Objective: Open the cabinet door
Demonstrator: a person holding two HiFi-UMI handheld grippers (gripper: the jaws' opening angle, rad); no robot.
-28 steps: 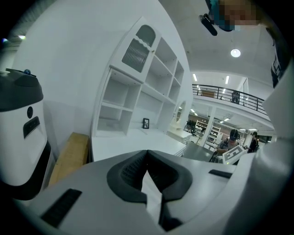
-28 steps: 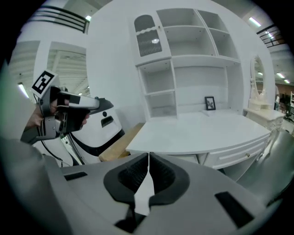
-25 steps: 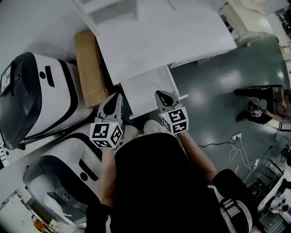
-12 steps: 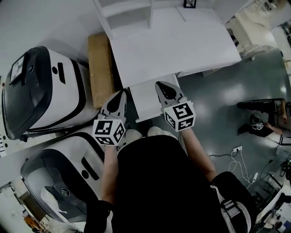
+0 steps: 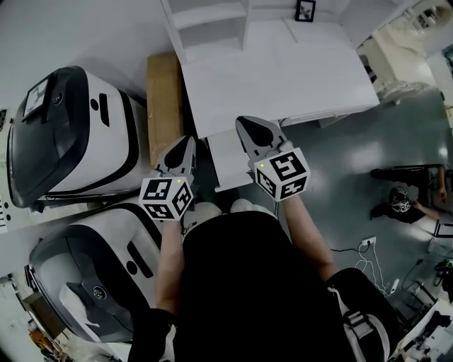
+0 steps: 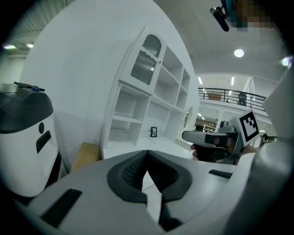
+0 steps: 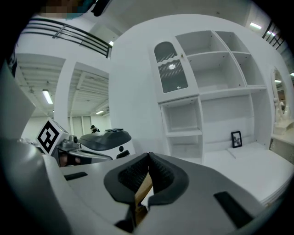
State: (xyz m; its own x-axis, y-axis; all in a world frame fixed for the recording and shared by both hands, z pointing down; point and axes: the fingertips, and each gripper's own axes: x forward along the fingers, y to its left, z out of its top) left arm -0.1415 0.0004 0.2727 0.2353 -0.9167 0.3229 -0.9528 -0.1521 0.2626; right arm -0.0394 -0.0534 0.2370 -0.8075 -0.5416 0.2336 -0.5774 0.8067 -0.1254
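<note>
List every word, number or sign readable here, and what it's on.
No readable text anywhere.
Left marker cube, right marker cube: square code patterns, no letters.
Panel on the white machine: too small to read.
Framed picture: too small to read.

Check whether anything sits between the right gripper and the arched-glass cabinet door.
Nothing visible. From the right gripper, shut and empty, the line up to the arched-glass cabinet door is open air; the white countertop lies below it.
</note>
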